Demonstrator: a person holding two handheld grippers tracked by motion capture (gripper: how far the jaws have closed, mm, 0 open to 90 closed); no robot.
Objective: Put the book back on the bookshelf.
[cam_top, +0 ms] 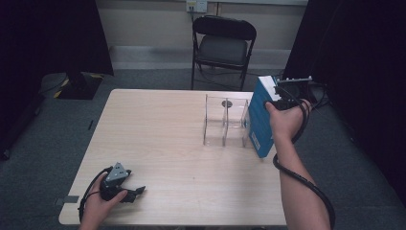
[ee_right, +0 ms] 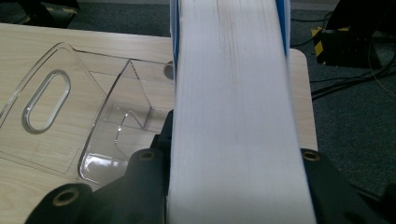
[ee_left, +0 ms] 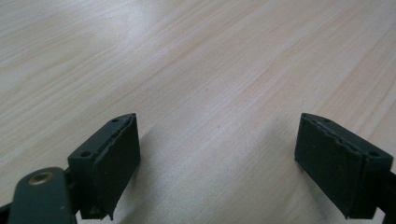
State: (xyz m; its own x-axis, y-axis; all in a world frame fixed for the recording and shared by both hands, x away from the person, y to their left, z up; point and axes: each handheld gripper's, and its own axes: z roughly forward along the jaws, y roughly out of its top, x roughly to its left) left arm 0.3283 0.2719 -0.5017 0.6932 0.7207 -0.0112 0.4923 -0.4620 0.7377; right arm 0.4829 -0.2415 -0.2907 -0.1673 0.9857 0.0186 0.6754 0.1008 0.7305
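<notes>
A thick book with a blue cover [cam_top: 260, 117] stands upright at the table's right edge, just right of a clear plastic rack [cam_top: 225, 120] with open-topped compartments. My right gripper [cam_top: 279, 96] is shut on the book's upper far corner. In the right gripper view the book's white page edge [ee_right: 233, 93] runs up between the two jaws of my right gripper [ee_right: 236, 182], and the rack [ee_right: 70, 116] lies to its left. My left gripper [cam_top: 138, 190] rests on the table near the front left corner. Its pads [ee_left: 116, 163] stand wide open over bare wood, left gripper [ee_left: 217, 161] holding nothing.
The light wooden table [cam_top: 163, 134] ends close behind the book on the right. A black folding chair [cam_top: 222, 45] stands beyond the far edge. Dark curtains hang at both sides, and a black stand base [cam_top: 72, 84] sits on the floor at the far left.
</notes>
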